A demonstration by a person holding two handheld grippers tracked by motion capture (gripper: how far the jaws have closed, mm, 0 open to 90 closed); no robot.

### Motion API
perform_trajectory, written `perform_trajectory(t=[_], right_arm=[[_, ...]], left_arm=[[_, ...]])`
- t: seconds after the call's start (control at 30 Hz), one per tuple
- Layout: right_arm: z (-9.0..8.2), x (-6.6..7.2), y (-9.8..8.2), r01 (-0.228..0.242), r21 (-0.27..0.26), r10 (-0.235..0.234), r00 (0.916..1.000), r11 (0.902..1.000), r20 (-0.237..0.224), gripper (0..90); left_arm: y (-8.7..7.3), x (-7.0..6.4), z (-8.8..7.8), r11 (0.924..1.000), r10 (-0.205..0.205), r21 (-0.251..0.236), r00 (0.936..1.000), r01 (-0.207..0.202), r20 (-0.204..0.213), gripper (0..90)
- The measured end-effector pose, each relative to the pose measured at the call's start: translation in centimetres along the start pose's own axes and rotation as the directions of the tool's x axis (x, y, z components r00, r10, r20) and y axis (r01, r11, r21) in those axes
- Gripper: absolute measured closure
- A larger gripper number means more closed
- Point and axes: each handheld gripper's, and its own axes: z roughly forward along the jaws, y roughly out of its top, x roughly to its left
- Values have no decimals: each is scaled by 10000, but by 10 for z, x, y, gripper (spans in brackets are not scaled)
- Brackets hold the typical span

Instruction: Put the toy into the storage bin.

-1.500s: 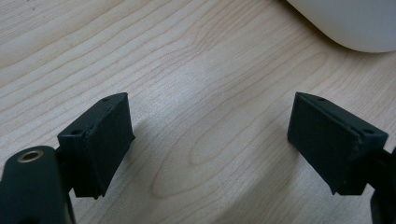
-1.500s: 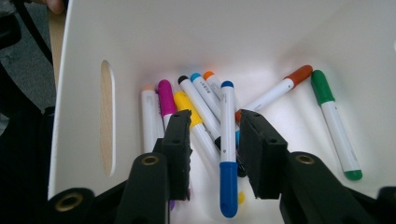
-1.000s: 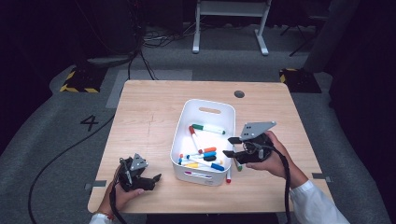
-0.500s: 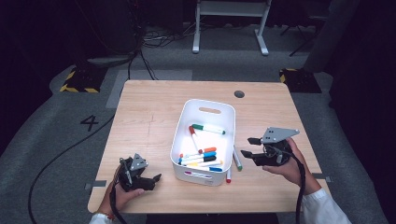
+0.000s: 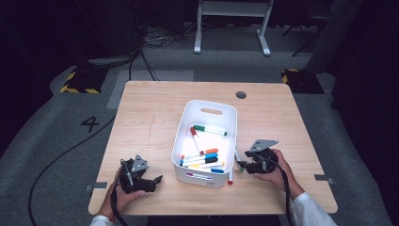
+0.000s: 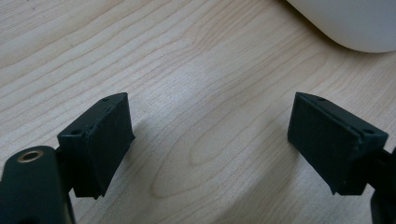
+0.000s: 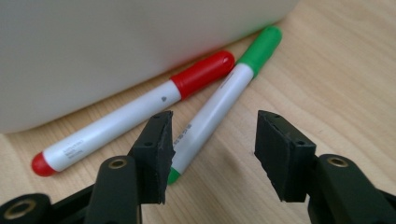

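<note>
Looked like pale wood on the table (image 5: pixel 155 117), matt, with fine grain lines and darker rings plain in the left gripper view. Seemed smooth white plastic on the bin (image 5: pixel 184 134), faintly glossy along its wall. Showed glossy plastic on the green-capped marker (image 7: pixel 219 100) and the red-capped marker (image 7: pixel 135 112), white barrels with small printed text. Appeared matt black on the right gripper (image 7: pixel 210 154) and the left gripper (image 6: pixel 210 140), pads slightly rough at the edges, small brass-looking inserts set behind them. Grey, dull carpet-like floor (image 5: pixel 56 127) around.
</note>
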Motion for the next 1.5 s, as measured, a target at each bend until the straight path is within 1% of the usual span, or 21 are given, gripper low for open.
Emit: perform_trajectory(t=[0.17,0.2,0.23,0.27,0.3,0.33,0.37,0.4,0.43,0.5,0.53,0.57,0.7,0.73,0.9,0.97,1.0,1.1,1.27,1.33,1.5], right_arm=[[5,2,-2,-68,124,67,9999,9999,97,517],[7,2,-3,-5,265,-3,9995,9996,310,551],[7,2,-3,-5,265,-3,9995,9996,310,551],[9,1,-5,-23,374,-3,9975,9993,707,630],[9,1,-5,-23,374,-3,9975,9993,707,630],[7,-2,-8,-224,327,200,9973,9992,706,678],[7,-2,-8,-224,327,200,9973,9992,706,678],[4,-5,-12,-307,343,271,9945,9989,1012,722],[2,-7,-15,-316,342,278,9941,9989,1050,733],[0,-10,-18,-376,298,344,9943,9989,1005,741],[-7,-13,-25,-426,305,397,9950,9986,915,753],[-7,-13,-25,-426,305,397,9950,9986,915,753],[-22,-14,-41,-394,401,364,9967,9984,721,757],[-28,-15,-48,-343,456,315,9976,9984,616,758],[-39,-14,-60,-291,478,267,9984,9984,500,755],[-43,-13,-64,-321,456,300,9986,9984,444,729],[-44,-12,-66,-308,430,290,9987,9986,422,682],[-40,-11,-62,-121,317,107,9989,9994,455,622],[-28,-13,-49,-165,211,153,9985,9996,526,573],[-18,-13,-40,-185,185,177,9988,9997,450,565],[-7,-12,-27,-162,132,155,9986,9998,512,561]], left_arm=[[0,0,0,10000,2,2,10000,-2,1,142],[0,0,0,10000,7,4,10000,-7,-7,142],[0,0,0,10000,7,4,10000,-7,-7,142],[0,0,0,10000,22,3,10000,-22,-56,142],[0,0,0,10000,22,3,10000,-22,-56,142],[0,0,-1,10000,2,-8,9999,-2,-109,142],[0,0,-1,10000,1,-8,9999,-1,-107,142],[0,0,0,10000,20,7,10000,-20,-48,142],[0,0,0,10000,20,7,10000,-20,-48,142],[0,0,-1,10000,-1,-6,9999,1,-110,142],[0,0,0,10000,-2,-7,10000,2,-20,142],[0,0,0,10000,-2,-7,10000,2,-20,142],[0,0,0,10000,-11,-4,10000,11,-12,142],[0,0,-1,10000,-5,-8,9999,5,-108,142],[0,-1,0,10000,-26,-14,9999,26,-104,142],[0,0,0,10000,-40,5,10000,40,-7,142],[0,0,0,10000,-30,9,10000,30,-28,142],[0,0,0,10000,-22,-1,10000,22,-15,142],[0,0,0,10000,-30,8,10000,30,-16,142],[0,0,0,10000,-29,4,10000,29,-26,142],[0,0,0,10000,-18,-4,10000,18,-23,142]])
